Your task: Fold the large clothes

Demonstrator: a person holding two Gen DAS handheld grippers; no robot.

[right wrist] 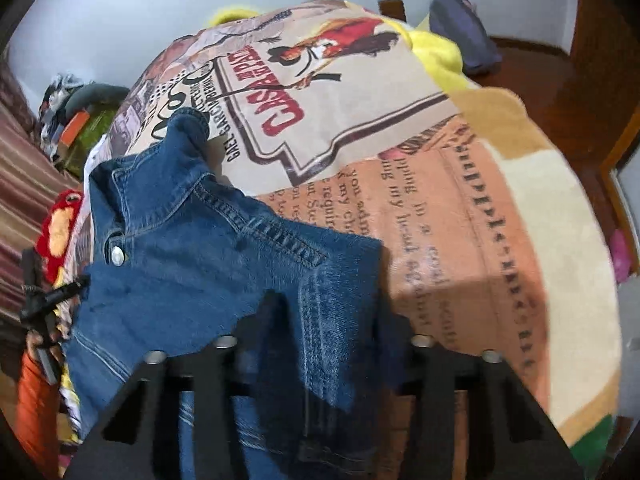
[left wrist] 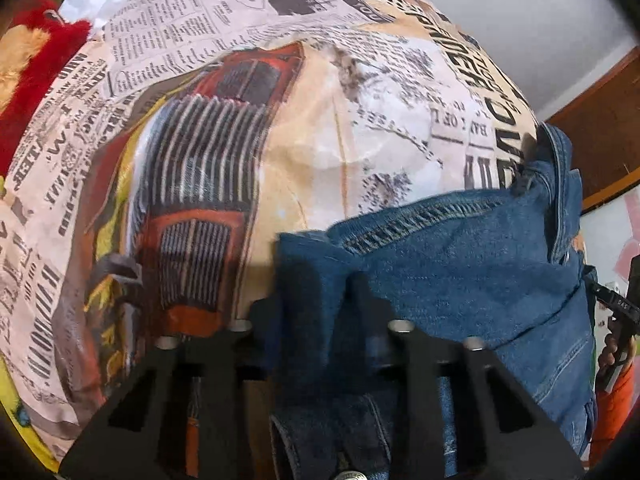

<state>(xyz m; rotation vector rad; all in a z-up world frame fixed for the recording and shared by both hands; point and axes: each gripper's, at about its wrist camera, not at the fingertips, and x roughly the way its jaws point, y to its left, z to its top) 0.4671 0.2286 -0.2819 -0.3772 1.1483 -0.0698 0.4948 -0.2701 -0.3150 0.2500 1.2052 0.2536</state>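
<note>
Denim jacket (left wrist: 460, 264) spread on newspaper-print bedspread (left wrist: 248, 128), pinched at two edges. Left gripper (left wrist: 316, 292) clamped on a bunched denim fold; right gripper (right wrist: 328, 312) clamped on the stitched hem corner. Right view only: collar and metal snap button (right wrist: 117, 255), yellow blanket (right wrist: 436, 52) beyond. Left view only: red plush toy (left wrist: 36, 80) left of jaws.
</note>
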